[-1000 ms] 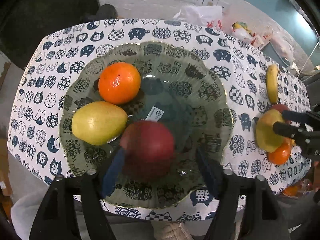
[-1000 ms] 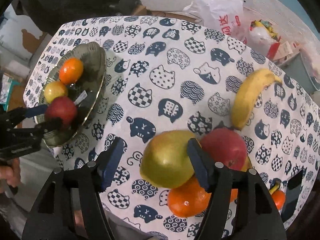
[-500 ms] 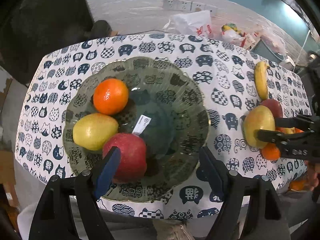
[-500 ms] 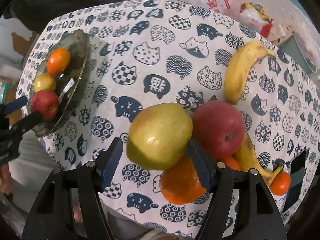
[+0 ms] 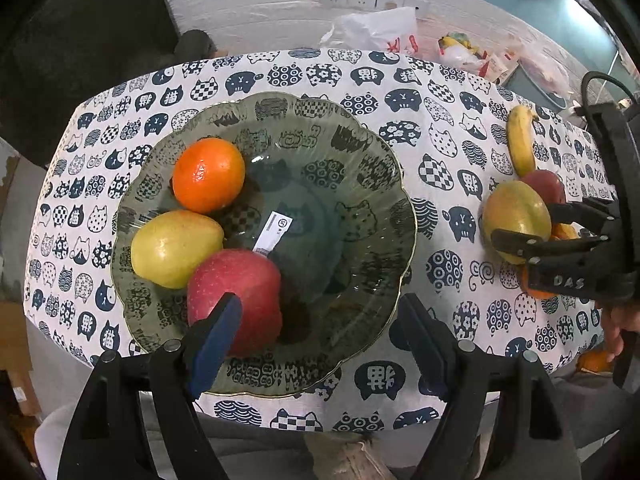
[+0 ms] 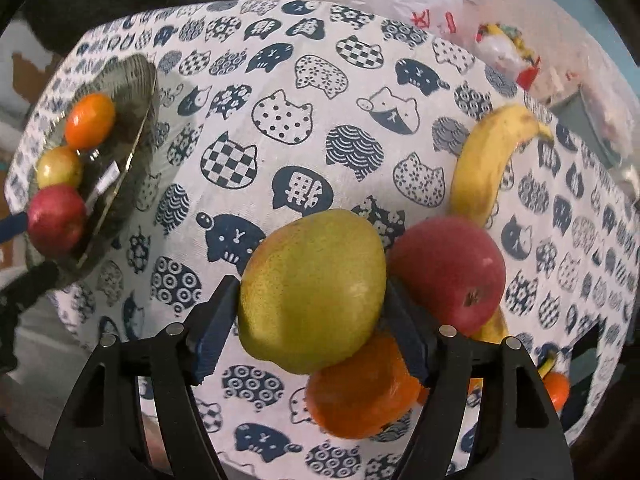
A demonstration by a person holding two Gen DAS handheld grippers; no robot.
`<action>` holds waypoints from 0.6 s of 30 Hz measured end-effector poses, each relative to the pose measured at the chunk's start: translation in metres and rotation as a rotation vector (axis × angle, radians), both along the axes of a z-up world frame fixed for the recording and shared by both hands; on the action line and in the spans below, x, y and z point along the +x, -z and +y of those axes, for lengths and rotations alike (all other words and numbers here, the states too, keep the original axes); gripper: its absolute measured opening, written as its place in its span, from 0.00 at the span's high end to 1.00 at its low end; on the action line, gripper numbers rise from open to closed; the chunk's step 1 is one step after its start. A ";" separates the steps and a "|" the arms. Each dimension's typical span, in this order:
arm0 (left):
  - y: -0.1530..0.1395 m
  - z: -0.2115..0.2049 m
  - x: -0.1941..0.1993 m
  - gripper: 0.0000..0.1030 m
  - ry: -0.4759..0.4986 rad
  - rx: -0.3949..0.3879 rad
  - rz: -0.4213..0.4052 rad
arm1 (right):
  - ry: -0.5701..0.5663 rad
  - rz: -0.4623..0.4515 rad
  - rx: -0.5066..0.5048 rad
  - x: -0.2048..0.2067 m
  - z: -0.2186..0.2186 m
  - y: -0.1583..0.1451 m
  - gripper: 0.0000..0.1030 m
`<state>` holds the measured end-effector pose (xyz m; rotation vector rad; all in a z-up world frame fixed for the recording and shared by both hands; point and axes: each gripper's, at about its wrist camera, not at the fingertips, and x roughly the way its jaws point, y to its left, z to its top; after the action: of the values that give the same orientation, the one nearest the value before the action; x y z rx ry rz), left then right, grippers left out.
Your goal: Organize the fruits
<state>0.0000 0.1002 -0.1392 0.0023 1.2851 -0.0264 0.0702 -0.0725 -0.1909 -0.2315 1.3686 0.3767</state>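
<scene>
A green glass plate (image 5: pixel 400 184) on the cat-print tablecloth holds an orange (image 5: pixel 208 174), a yellow-green pear (image 5: pixel 176 246) and a red apple (image 5: pixel 236 296). My left gripper (image 5: pixel 320 308) hangs open above the plate's near side, its left finger in front of the apple. To the right lies a pile of fruit. Its top pear (image 6: pixel 312 288) sits between the opening jaws of my right gripper (image 6: pixel 310 286), with the pads close at both sides. Beside it are a red apple (image 6: pixel 448 272), an orange (image 6: pixel 360 396) underneath, and a banana (image 6: pixel 488 160).
A paper label (image 5: pixel 274 232) lies in the plate's middle. A white plastic bag (image 5: pixel 376 32) and packets sit behind the table by the wall. A small orange (image 6: pixel 558 388) lies near the table's right edge. A hand (image 5: pixel 616 328) holds the right gripper.
The right gripper has sunk over the pile and its jaws have widened, so the pear now lies between them. The left gripper has drawn back a little from the plate.
</scene>
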 end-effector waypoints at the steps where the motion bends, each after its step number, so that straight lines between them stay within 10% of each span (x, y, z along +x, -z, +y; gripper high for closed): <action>1: 0.000 -0.001 0.000 0.20 0.003 0.000 -0.001 | -0.025 -0.019 -0.028 -0.001 0.005 0.002 0.28; 18: -0.001 0.004 -0.003 0.20 -0.004 -0.016 0.013 | -0.164 -0.154 -0.079 -0.027 0.023 -0.015 0.30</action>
<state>-0.0026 0.1037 -0.1378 -0.0145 1.2981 -0.0337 0.0430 -0.0492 -0.1762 -0.4311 1.2177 0.4332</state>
